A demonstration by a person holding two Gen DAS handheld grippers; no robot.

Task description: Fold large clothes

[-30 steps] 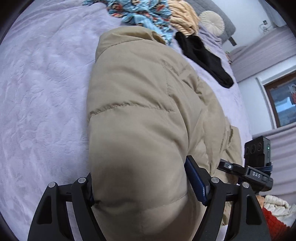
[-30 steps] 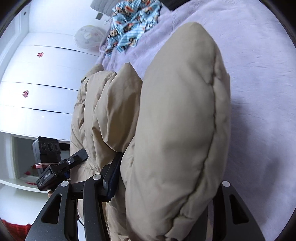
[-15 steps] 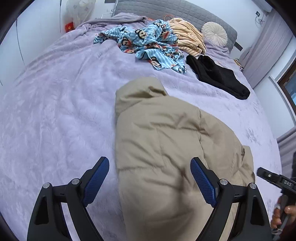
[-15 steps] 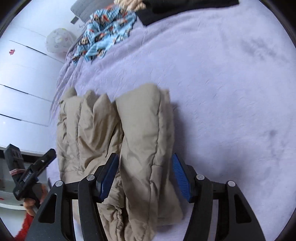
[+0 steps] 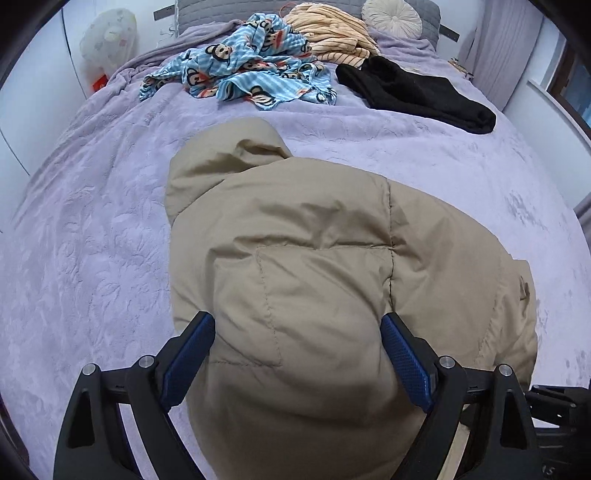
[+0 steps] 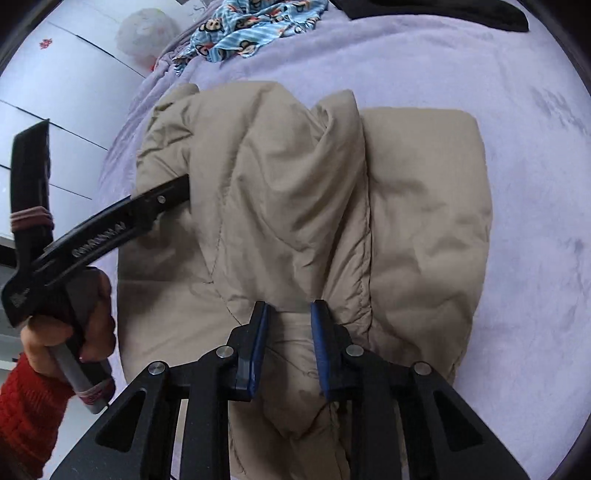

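A tan puffer jacket [image 5: 314,258] lies folded in a thick bundle on the lilac bed cover [image 5: 92,240]. My left gripper [image 5: 297,354] is spread wide over its near end, the blue pads flanking the bulge without pinching it. In the right wrist view the jacket [image 6: 295,184] shows its stacked folds, and one of the left gripper's fingers [image 6: 147,206] reaches its left edge. My right gripper [image 6: 290,332] hovers over the near edge with its jaws closing to a narrow gap. Fabric shows through that gap, but the pads do not pinch it.
At the head of the bed lie a blue monkey-print cloth [image 5: 240,74], a striped beige garment [image 5: 332,33], a black garment [image 5: 413,92] and a round cushion [image 5: 391,16]. White wardrobe doors [image 6: 55,92] stand at the left. A hand in a red sleeve [image 6: 74,325] holds the left gripper.
A second ago both grippers held the raised jacket. They let go, the jacket settled folded on the bed, both grippers drew back, and the right jaws narrowed.
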